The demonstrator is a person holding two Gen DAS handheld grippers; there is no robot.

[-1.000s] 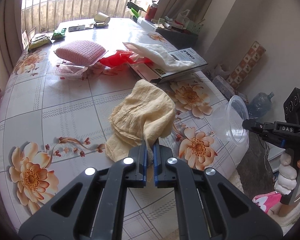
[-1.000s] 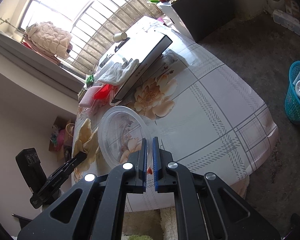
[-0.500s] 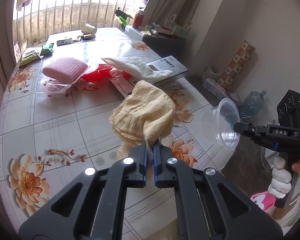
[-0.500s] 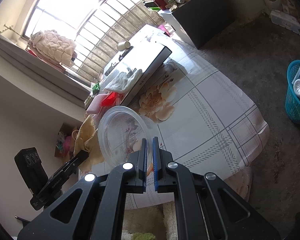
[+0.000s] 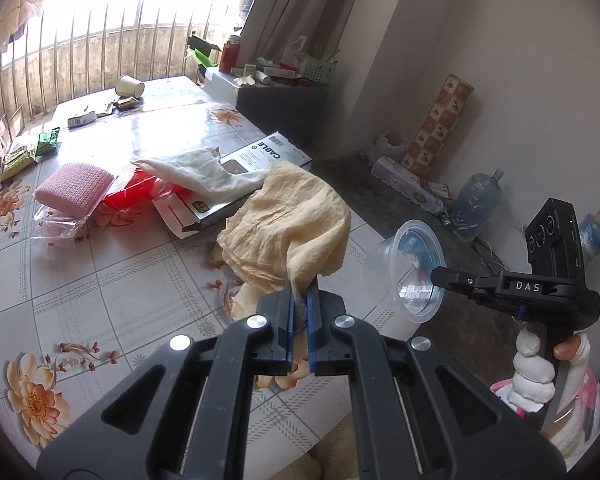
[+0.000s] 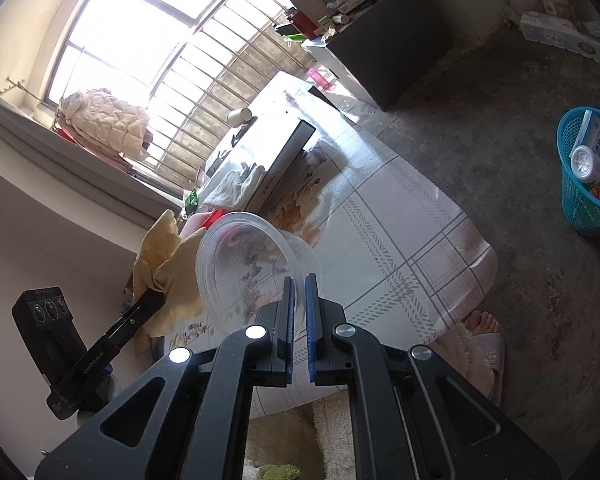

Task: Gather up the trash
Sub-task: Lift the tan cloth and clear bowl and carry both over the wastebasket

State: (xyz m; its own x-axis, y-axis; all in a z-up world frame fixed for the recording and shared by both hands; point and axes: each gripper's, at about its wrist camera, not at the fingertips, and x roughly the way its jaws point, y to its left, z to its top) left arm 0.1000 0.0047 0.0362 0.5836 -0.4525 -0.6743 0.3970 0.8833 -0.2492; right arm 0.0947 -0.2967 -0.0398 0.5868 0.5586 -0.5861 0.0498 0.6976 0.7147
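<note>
Yellow cloth (image 5: 288, 224) has lifted off the surface (image 5: 100, 280) clamped in left tool (image 5: 299, 300); right tool (image 6: 299, 292) still pinches clear container (image 6: 252, 268), basket (image 6: 580, 200) next.

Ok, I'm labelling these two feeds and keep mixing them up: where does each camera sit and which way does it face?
Left wrist: on the left gripper, looking down across the floral table toward the window; shut on the yellow cloth; the right gripper and a hand show.
Right wrist: on the right gripper, looking over the table's corner to the floor and blue basket; shut on the clear plastic tub; a slippered foot shows.
Shared: cloth, tub, table, cable box, each other's gripper.
</note>
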